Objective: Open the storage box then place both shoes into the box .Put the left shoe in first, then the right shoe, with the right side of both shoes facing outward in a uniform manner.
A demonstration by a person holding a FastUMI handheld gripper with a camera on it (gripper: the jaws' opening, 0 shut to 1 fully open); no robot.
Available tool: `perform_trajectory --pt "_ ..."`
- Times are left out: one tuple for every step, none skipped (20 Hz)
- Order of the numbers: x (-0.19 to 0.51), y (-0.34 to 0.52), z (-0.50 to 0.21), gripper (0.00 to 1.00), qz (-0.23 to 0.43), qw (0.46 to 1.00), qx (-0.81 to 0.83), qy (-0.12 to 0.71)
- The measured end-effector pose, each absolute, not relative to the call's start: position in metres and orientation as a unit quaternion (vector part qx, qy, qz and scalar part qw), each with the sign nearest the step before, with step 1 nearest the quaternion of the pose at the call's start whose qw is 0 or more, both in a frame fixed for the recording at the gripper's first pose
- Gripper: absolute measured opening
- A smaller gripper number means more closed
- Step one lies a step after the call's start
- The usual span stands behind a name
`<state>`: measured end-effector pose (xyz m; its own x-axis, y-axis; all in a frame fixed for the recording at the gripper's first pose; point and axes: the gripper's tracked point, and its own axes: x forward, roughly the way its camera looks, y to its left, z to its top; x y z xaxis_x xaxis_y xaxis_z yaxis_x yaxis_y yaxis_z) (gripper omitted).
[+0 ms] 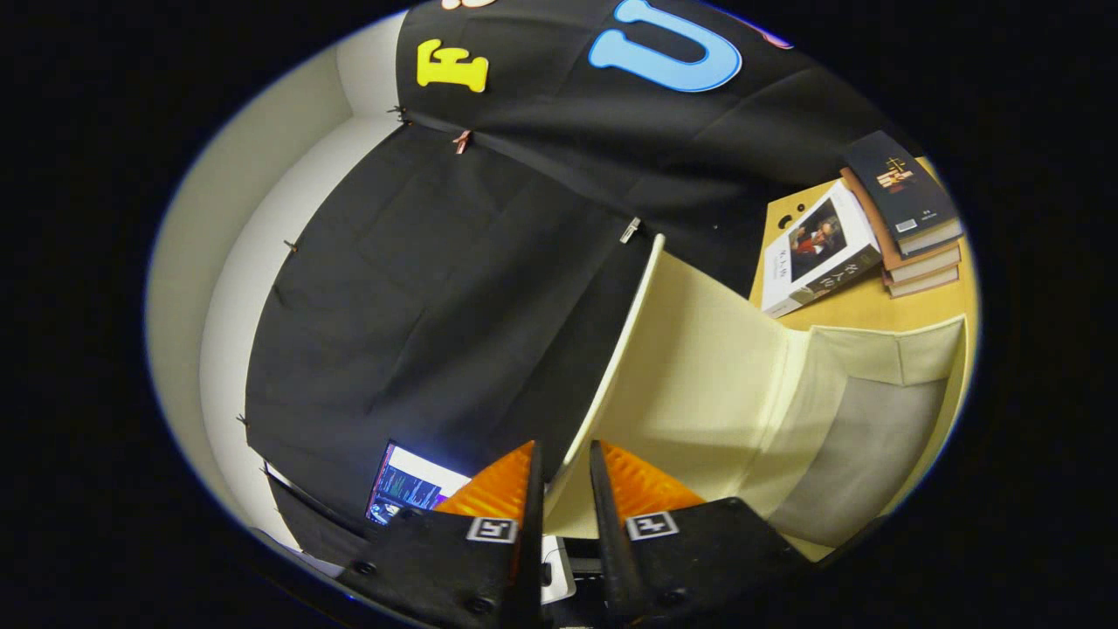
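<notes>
The cream storage box [882, 358] stands on a wooden table, and the view is strongly tilted. Its lid [690, 367] is swung up, with the pale inner face showing and the free edge running down to my fingers. My gripper [563, 450] is shut on that lid edge: the thin rim sits in the narrow gap between the two fingertips. Beyond the lid the box's inside is open to view, with cream walls and a grey floor [865, 463].
The wooden table [873, 310] carries a white book [821, 249] and a stack of books [913, 218] just behind the box. A lit laptop screen [406, 485] sits beside my left finger. Black cloth hangs behind, with a white wall beyond it.
</notes>
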<state>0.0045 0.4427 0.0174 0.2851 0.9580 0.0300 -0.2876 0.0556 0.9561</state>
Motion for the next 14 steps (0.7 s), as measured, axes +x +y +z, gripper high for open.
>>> perform_trajectory --pt "0.004 0.445 0.019 0.44 0.491 0.638 0.485 0.342" --pt "0.005 0.444 0.019 0.58 0.490 0.640 0.485 0.338" --pt "0.005 0.443 0.019 0.72 0.490 0.643 0.484 0.335" --pt "0.006 0.442 0.017 0.87 0.488 0.648 0.481 0.334" --pt "0.007 0.439 0.014 0.87 0.484 0.655 0.476 0.333" --pt "0.010 0.435 0.008 0.88 0.473 0.667 0.470 0.332" --pt "0.014 0.430 0.002 0.92 0.463 0.677 0.466 0.331" --pt "0.017 0.424 -0.002 0.96 0.452 0.685 0.466 0.331" --pt "0.016 0.420 -0.002 0.97 0.445 0.687 0.468 0.332" --pt "0.015 0.413 -0.004 0.96 0.439 0.692 0.466 0.335" --pt "0.016 0.402 -0.008 0.96 0.431 0.701 0.460 0.334" --pt "0.016 0.391 -0.011 0.97 0.422 0.714 0.450 0.330" --pt "0.015 0.376 -0.014 0.97 0.412 0.727 0.442 0.325" --pt "0.015 0.361 -0.019 0.97 0.401 0.740 0.434 0.322"
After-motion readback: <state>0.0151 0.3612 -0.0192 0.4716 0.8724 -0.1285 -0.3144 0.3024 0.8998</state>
